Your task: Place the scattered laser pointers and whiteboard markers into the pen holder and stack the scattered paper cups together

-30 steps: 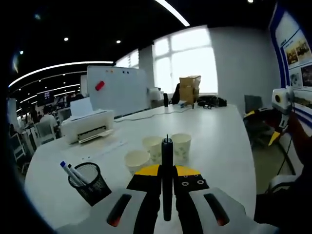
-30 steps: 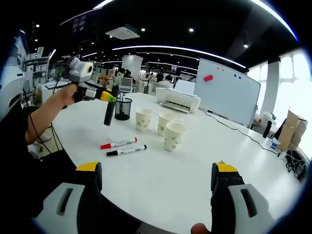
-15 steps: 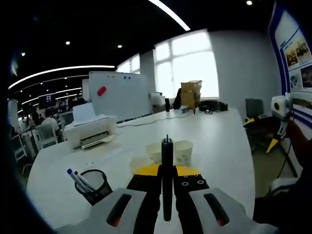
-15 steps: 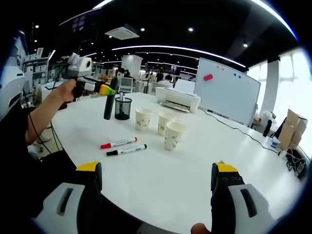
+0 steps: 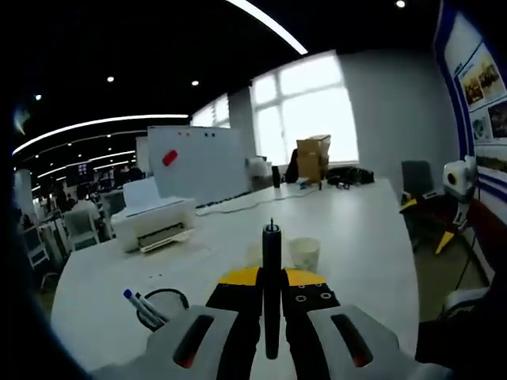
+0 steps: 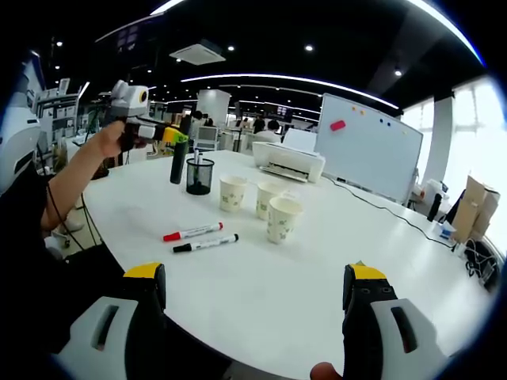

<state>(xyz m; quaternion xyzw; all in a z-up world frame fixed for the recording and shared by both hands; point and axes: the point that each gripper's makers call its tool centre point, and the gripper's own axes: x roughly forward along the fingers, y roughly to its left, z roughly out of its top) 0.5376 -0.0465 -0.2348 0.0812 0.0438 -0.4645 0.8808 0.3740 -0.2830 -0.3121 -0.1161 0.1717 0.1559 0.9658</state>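
We see our left gripper [image 5: 272, 317] with its fingers clenched on a black laser pointer [image 5: 272, 261] that stands up between them; the mesh pen holder [image 5: 158, 310] with its markers sits to the left of those fingers, a paper cup [image 5: 305, 253] just beyond them. Our right gripper [image 6: 257, 297] has its fingers spread wide with nothing in them. Ahead of them on the white worktop [image 6: 333, 269] lie a red marker [image 6: 192, 233] and a black marker [image 6: 206, 244], with three paper cups [image 6: 283, 220] beyond.

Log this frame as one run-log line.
left gripper: shut on laser pointer, near pen holder | right gripper: open | two markers, three cups on table
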